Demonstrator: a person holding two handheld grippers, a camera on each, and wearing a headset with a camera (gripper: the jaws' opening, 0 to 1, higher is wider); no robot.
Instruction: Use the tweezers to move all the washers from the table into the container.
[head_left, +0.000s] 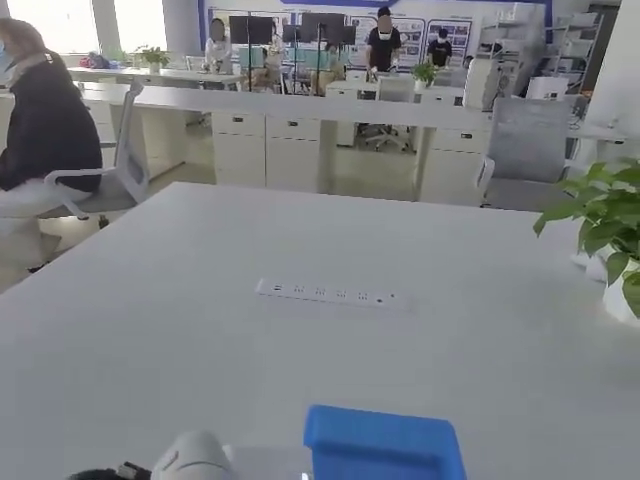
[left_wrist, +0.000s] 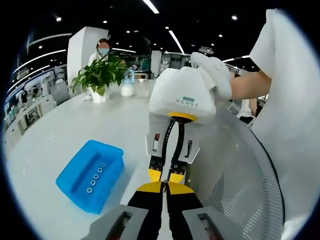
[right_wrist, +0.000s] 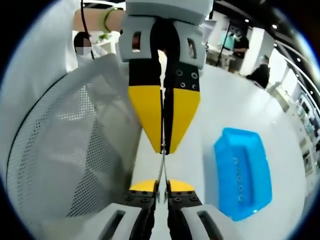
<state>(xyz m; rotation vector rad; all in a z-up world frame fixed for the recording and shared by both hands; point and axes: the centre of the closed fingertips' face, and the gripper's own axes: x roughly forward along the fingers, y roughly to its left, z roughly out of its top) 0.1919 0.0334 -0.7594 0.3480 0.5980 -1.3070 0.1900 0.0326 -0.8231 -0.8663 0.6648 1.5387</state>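
Observation:
The thin metal tweezers (right_wrist: 161, 170) run between the two grippers, which meet tip to tip just above the near table edge. My right gripper (right_wrist: 161, 186) is shut on their lower end. My left gripper (right_wrist: 163, 150) comes in from above, yellow pads shut on the upper part. In the left gripper view my left gripper (left_wrist: 162, 184) faces the right gripper (left_wrist: 165, 175), which a gloved hand holds. The blue container (left_wrist: 112, 155) sits on the table beside them with several washers (left_wrist: 96, 176) in a row inside. The same container (right_wrist: 260, 150) and washers (right_wrist: 238, 175) appear in the right gripper view. A gripper's white top (head_left: 195, 455) shows left of the container (head_left: 380, 440).
A white power strip (head_left: 330, 294) lies mid-table. A potted plant (head_left: 605, 215) stands at the right edge. A mesh chair back (right_wrist: 65, 150) is close behind the grippers. Desks, chairs and people fill the room beyond the table.

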